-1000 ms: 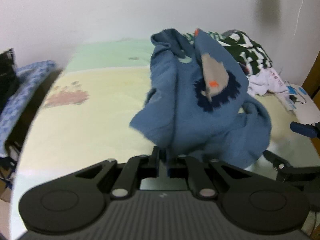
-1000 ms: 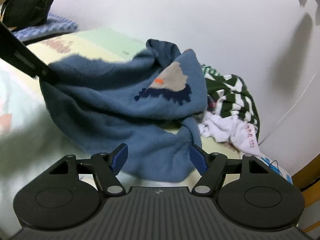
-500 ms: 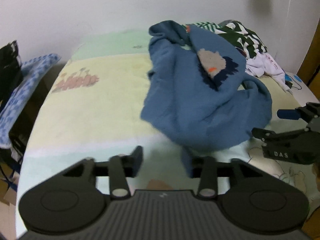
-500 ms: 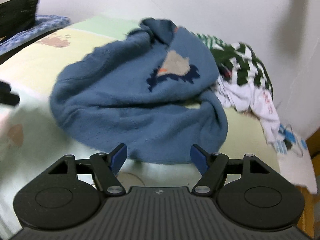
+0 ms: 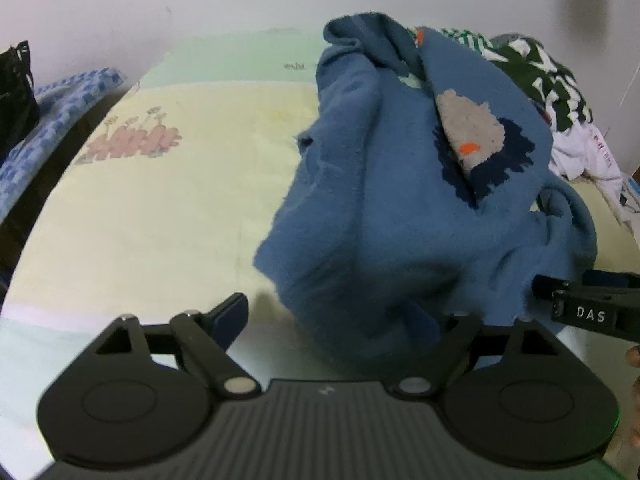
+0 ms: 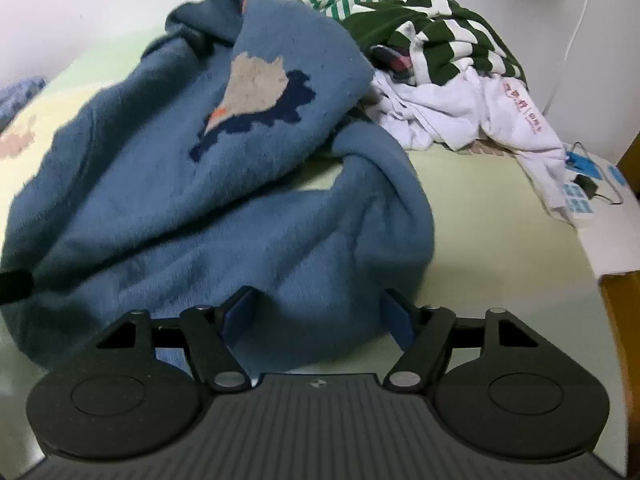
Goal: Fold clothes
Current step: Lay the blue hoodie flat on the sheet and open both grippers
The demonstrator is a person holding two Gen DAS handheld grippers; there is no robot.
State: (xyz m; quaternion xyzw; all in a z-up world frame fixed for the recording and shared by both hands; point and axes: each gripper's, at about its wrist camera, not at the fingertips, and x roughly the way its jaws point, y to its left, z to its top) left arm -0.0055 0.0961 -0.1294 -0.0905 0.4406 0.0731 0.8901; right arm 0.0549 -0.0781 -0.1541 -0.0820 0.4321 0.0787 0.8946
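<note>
A blue knitted sweater (image 5: pixel 400 208) with a grey and navy patch lies crumpled on the pale bed sheet (image 5: pixel 160 200). My left gripper (image 5: pixel 328 320) hovers over its near-left edge. Its jaws are opening wide; a fold of sweater lies between them and covers the right finger, but no pad presses on it. My right gripper (image 6: pixel 318 314) stands open at the near-right hem of the sweater (image 6: pixel 240 200), with fabric bulging between its blue pads, not pinched. The right gripper (image 5: pixel 560 288) also shows at the right edge of the left wrist view.
A heap of other clothes sits at the back right: a green-and-white striped garment (image 6: pixel 432 28) and a white one (image 6: pixel 480 112). A power strip with cable (image 6: pixel 580 200) lies by the bed's right edge. A blue patterned cloth (image 5: pixel 60 112) and black bag (image 5: pixel 16 88) are at the left.
My left gripper let go of the sweater and spread its jaws. The sweater dropped from hanging onto the bed. Both grippers came down to its near hem, the right one rolling level.
</note>
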